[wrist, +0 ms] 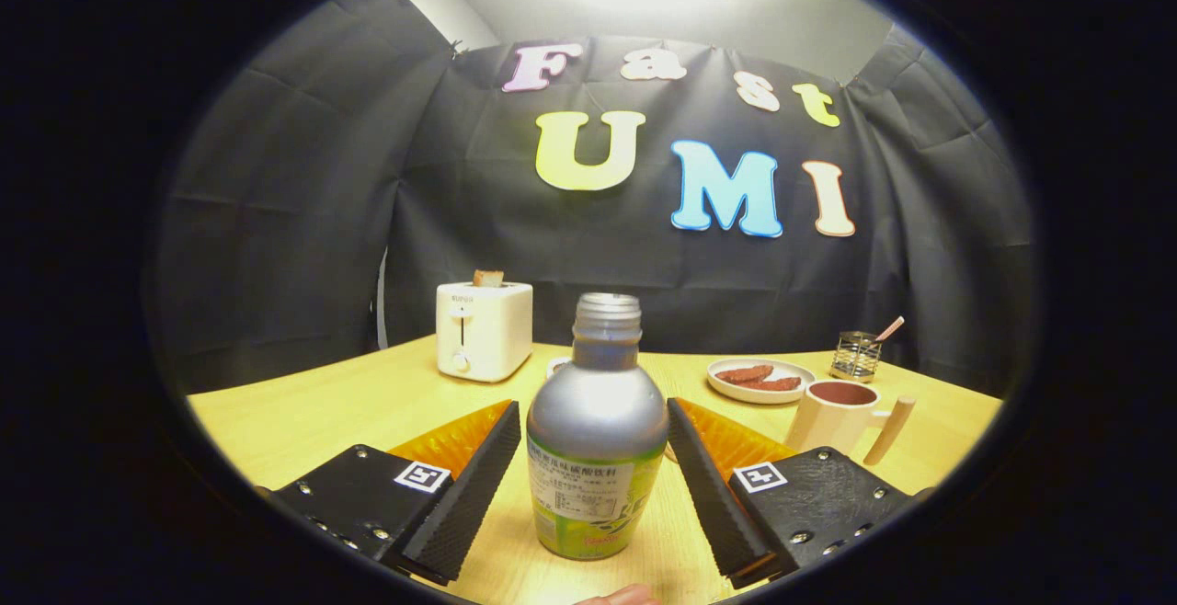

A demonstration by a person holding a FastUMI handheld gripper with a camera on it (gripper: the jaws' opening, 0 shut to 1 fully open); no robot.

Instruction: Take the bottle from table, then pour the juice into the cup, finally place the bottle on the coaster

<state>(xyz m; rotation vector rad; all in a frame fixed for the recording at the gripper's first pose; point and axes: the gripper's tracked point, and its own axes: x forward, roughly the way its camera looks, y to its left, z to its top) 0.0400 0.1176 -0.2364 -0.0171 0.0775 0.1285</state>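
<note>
A silver bottle [597, 426] with a green label and an open threaded neck stands upright on the wooden table [303, 412], between my two fingers. My gripper [594, 430] is open: the left pad [478, 481] and the right pad [706, 481] each stand a small gap off the bottle's sides. A beige cup [835, 416] with a wooden handle stands just beyond the right finger, dark inside. A small pale round edge [556, 366], perhaps the coaster, peeks out behind the bottle's left shoulder.
A white toaster [484, 329] with a slice of bread in it stands at the back left. A plate [761, 380] with brown food and a wire holder [856, 356] with a spoon sit at the back right. A fingertip [625, 596] shows just below the bottle.
</note>
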